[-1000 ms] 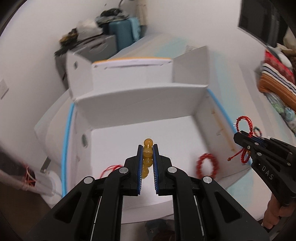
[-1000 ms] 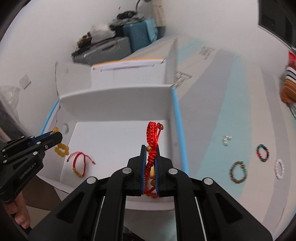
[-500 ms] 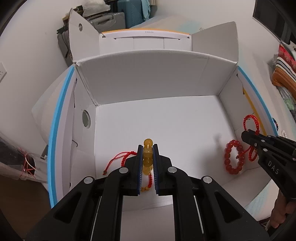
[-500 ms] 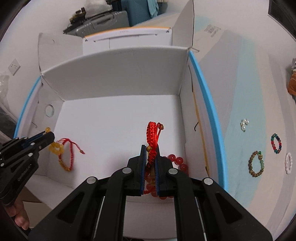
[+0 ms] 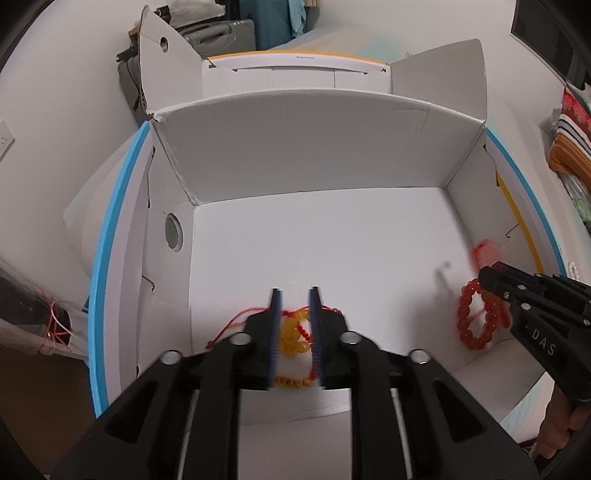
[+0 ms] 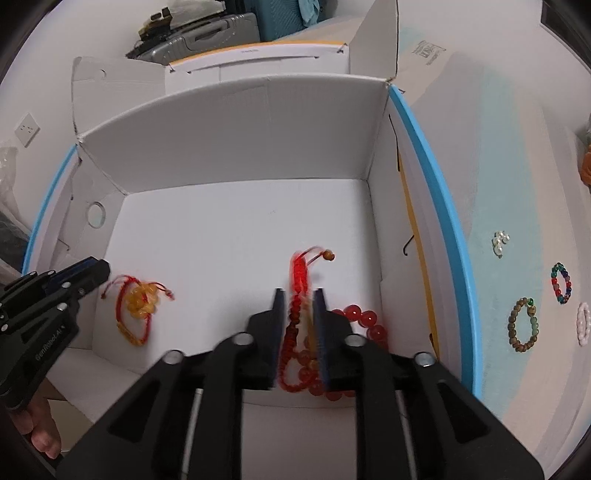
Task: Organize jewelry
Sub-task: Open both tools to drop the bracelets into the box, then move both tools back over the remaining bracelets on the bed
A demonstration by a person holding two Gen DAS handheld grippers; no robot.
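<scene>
An open white cardboard box (image 5: 295, 147) (image 6: 240, 140) fills both views. My left gripper (image 5: 294, 295) (image 6: 99, 269) hangs low over the box's near left corner, jaws opening. A yellow bead bracelet (image 5: 293, 338) (image 6: 142, 299) lies free on the floor below them, on top of a red cord bracelet (image 6: 127, 328). My right gripper (image 6: 299, 295) (image 5: 495, 273) is at the near right, jaws opening too. A red braided bracelet (image 6: 299, 269) shows blurred and loose between them, above a red bead bracelet (image 6: 365, 321) (image 5: 469, 325) on the floor.
Outside the box's blue-edged right wall, on the pale table, lie a pearl cluster (image 6: 500, 242), a multicoloured bracelet (image 6: 561, 282), a brown and green bracelet (image 6: 522, 325) and a pale bracelet (image 6: 583, 323). Luggage (image 6: 207, 29) stands behind the box. A hand (image 6: 40, 435) holds the left gripper.
Both grippers came down into the box, then their jaws parted. The yellow beads dropped from the left jaws to the floor. The red braided bracelet came loose in the right jaws.
</scene>
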